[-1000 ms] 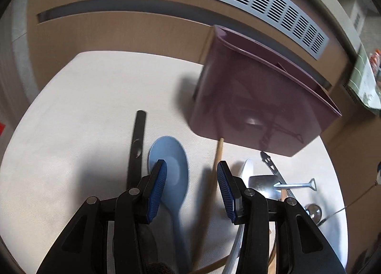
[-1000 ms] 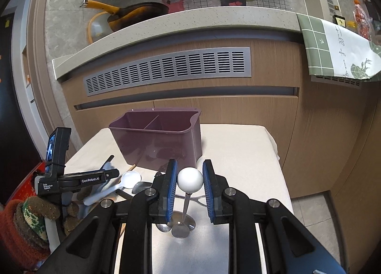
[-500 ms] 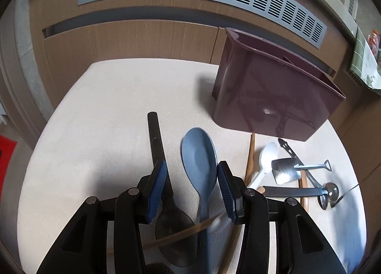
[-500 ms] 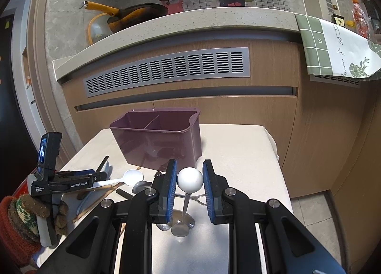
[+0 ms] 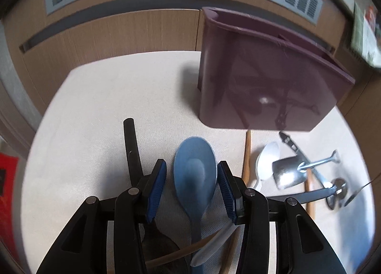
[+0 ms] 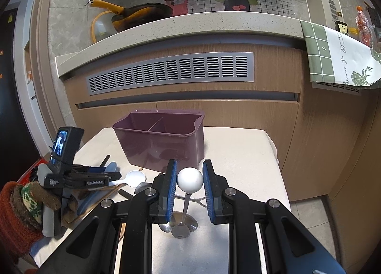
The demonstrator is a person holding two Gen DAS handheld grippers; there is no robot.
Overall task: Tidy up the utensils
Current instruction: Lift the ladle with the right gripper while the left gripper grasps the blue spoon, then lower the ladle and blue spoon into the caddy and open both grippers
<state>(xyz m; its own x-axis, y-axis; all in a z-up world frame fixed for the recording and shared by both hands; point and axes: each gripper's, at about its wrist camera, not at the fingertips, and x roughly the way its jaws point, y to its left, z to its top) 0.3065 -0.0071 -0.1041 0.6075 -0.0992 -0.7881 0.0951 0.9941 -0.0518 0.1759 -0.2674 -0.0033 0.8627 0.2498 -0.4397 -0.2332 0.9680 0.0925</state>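
Purple bin point(image 6: 164, 140): two compartments, both visibly empty; utensils outside.

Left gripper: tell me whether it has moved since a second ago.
Yes. The left gripper has shifted from straddling the wooden stick to straddling the blue spoon.

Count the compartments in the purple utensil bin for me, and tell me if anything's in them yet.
2. The purple bin has one divider, making a left compartment and a right compartment. The visible upper parts look empty; the floors are hidden.
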